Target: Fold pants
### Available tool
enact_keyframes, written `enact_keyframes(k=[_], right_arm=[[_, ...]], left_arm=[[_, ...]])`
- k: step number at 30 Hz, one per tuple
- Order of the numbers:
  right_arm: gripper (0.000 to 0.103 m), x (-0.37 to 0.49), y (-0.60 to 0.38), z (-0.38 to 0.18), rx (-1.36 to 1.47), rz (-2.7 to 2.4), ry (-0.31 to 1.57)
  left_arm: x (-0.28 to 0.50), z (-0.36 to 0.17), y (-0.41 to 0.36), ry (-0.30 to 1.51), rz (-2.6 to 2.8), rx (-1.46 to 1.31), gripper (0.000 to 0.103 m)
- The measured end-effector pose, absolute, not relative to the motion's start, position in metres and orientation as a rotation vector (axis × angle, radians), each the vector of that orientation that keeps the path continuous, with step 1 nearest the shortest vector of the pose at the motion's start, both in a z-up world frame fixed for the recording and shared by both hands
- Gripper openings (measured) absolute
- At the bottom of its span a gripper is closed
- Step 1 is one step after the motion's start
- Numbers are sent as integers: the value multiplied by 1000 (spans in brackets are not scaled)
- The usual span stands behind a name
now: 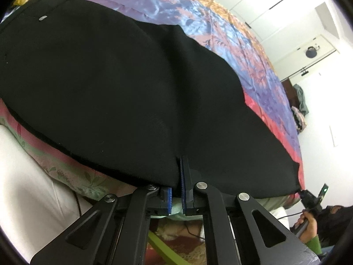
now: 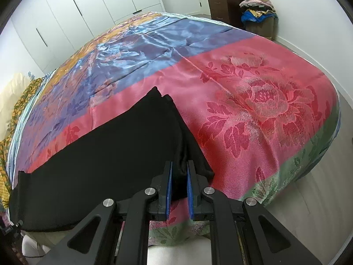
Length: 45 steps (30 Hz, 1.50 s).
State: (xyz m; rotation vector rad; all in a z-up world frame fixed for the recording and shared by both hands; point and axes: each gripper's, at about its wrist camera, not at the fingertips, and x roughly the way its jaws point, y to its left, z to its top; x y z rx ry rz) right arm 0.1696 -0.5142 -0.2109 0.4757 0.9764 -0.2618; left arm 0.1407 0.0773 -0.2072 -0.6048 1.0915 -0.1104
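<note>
While you hold both tools at the near edge of the bed (image 2: 275, 114), the stock reads as follows.

Item one: black pants (image 1: 110, 92). They lie spread flat across the bedspread (image 2: 136, 42), filling the centre and left of the left wrist view. In the right wrist view they run from the lower left up to a point near mid-frame. A small silver button (image 1: 42, 18) shows at upper left of the left view.

Item two: your left gripper (image 1: 179, 176), bottom centre of its view. Its jaws are clenched on the near edge of the pants, with the blue pads almost together and a thin fold of cloth pinched between them.

Item three: your right gripper (image 2: 179, 176), bottom centre of its view. Its jaws are grasping a bunched fold of the black cloth at the hem end. It also appears small at lower right of the left view, with your hand (image 1: 308, 223) on its handle.

Item four: white wardrobe doors (image 2: 72, 11), upper left of the right view.

Item five: a brown dresser (image 2: 222, 6) and a heap of clothes (image 2: 256, 2), upper right.
</note>
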Motion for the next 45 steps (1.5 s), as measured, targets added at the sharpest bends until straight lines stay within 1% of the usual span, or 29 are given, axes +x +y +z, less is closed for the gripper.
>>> enact_keyframes(k=[1,2,4,5,6,7,8,9,10,11,14,16,19,22,24,25,26,27,28,32,37,40,41,42,44,45], right_arm=[[12,169,-514,-210,475,-263,976],[12,169,-514,-210,473,-265,976],[14,168,-513,-206,473,-269,974],[21,167,-512,-203,479,-267,972],[34,166,-511,-198,494,-249,967],[43,164,-510,-194,503,-232,957],[62,161,-508,-188,500,-226,943],[82,158,-504,-180,459,-267,932],[86,152,-500,-171,405,-321,906],[86,148,-498,-163,377,-346,879],[86,141,-486,-139,315,-388,815],[86,145,-470,-126,293,-345,785],[86,166,-438,-121,269,-223,794],[86,192,-405,-137,232,-105,852],[86,207,-394,-162,229,-67,934],[86,211,-394,-176,242,-63,975],[86,216,-395,-196,270,-67,1054],[87,216,-398,-210,295,-76,1091],[87,214,-399,-215,311,-70,1083],[90,210,-405,-217,355,-49,1056],[99,211,-402,-219,344,-19,1058],[102,218,-399,-222,321,-24,1060],[103,217,-399,-222,318,-24,1060],[103,218,-398,-222,319,-26,1061],[103,219,-400,-222,323,-32,1062],[103,220,-399,-221,320,-35,1065]], left_arm=[[142,-208,75,1100,-108,-596,5],[144,-209,73,1110,-98,-581,11],[145,-200,65,1128,-67,-515,18],[141,-194,64,1133,-55,-481,31],[138,-186,62,1127,-40,-447,53],[133,-176,62,1107,-20,-416,62],[125,-161,63,1063,-2,-389,71],[120,-151,66,1031,4,-379,72],[116,-140,68,1004,8,-371,72],[114,-130,73,975,13,-365,73],[130,-116,89,904,26,-321,82],[158,-118,98,873,55,-257,82],[202,-142,119,865,97,-193,81],[234,-180,145,945,200,-178,70],[236,-205,167,997,269,-201,59],[233,-210,173,986,267,-222,58],[229,-213,176,961,260,-233,57],[225,-213,176,940,256,-232,57],[223,-213,173,935,259,-222,57],[219,-215,166,920,258,-179,60],[210,-200,172,930,273,-258,60],[196,-174,162,847,298,-228,64],[197,-167,156,825,284,-200,67],[201,-161,147,814,261,-168,70],[215,-156,127,805,198,-104,70],[224,-158,116,808,160,-74,74]])
